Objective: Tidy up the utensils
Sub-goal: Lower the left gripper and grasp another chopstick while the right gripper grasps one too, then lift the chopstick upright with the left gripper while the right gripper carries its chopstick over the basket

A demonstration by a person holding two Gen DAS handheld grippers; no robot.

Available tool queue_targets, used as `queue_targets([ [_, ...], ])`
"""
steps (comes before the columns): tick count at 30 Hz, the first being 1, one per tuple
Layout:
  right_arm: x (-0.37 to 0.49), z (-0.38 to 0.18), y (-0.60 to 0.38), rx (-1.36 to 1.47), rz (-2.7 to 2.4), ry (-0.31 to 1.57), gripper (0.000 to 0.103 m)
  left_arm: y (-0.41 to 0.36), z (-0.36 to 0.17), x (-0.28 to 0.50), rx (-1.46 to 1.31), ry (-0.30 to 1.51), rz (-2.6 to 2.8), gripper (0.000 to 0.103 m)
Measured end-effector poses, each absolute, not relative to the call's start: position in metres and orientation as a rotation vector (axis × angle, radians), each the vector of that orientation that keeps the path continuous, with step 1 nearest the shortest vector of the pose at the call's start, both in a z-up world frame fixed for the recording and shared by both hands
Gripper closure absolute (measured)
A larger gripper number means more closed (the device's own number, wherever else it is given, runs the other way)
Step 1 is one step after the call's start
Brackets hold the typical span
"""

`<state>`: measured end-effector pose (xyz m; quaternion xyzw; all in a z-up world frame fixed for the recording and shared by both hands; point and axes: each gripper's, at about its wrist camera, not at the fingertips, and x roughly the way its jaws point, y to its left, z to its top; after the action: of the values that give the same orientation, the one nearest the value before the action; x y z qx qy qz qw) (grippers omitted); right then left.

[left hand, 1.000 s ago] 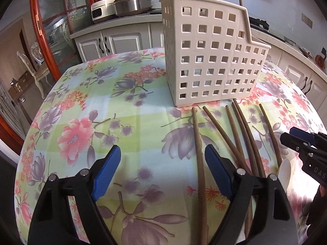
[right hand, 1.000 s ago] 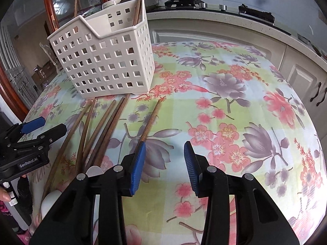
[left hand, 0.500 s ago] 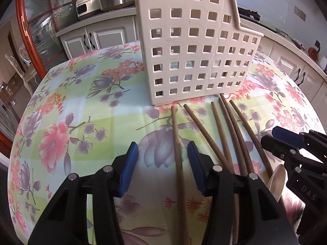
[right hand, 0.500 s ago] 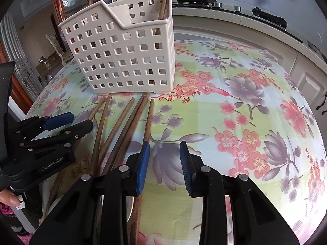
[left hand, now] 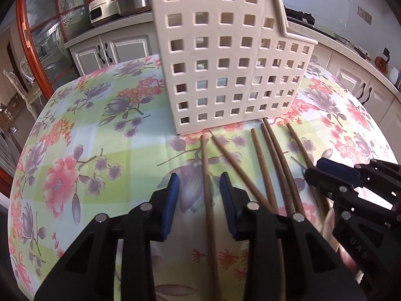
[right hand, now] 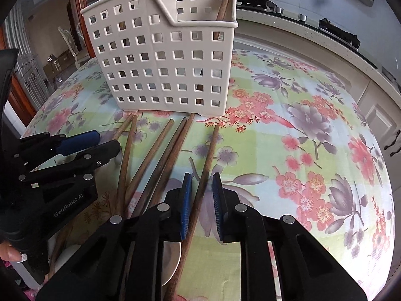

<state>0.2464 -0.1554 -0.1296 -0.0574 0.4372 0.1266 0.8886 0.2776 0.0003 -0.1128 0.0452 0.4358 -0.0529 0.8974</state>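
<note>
**Chopsticks Straddled Before the Caddy**

While the floral tablecloth is spread beneath everything, a perforated white caddy is stood on it, with brown chopsticks fanned just in front. One stick is straddled by each gripper, left and right; both jaws are closing, pads not yet pressed.

Floral-cloth table: white slotted basket, 6 loose wooden chopsticks
</note>
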Motion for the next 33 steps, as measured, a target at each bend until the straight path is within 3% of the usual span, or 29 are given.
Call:
queue_targets([
  [3,0.247,-0.129,-0.158,-0.121,0.264,0.911,0.094,-0.003,-0.113,0.276,0.100,0.901,-0.124,0.080],
  [5,0.246,-0.129,-0.167,-0.091,0.274,0.916,0.096,0.000,-0.113,0.274,0.095,0.901,-0.125,0.096],
  [17,0.227,-0.111,-0.213,0.072,0.309,0.817,0.097,0.028,-0.105,0.249,-0.024,0.865,-0.136,0.097],
  [33,0.168,-0.042,-0.230,0.066,0.345,0.592,0.097,0.033,-0.015,0.160,-0.031,0.600,-0.110,0.097],
])
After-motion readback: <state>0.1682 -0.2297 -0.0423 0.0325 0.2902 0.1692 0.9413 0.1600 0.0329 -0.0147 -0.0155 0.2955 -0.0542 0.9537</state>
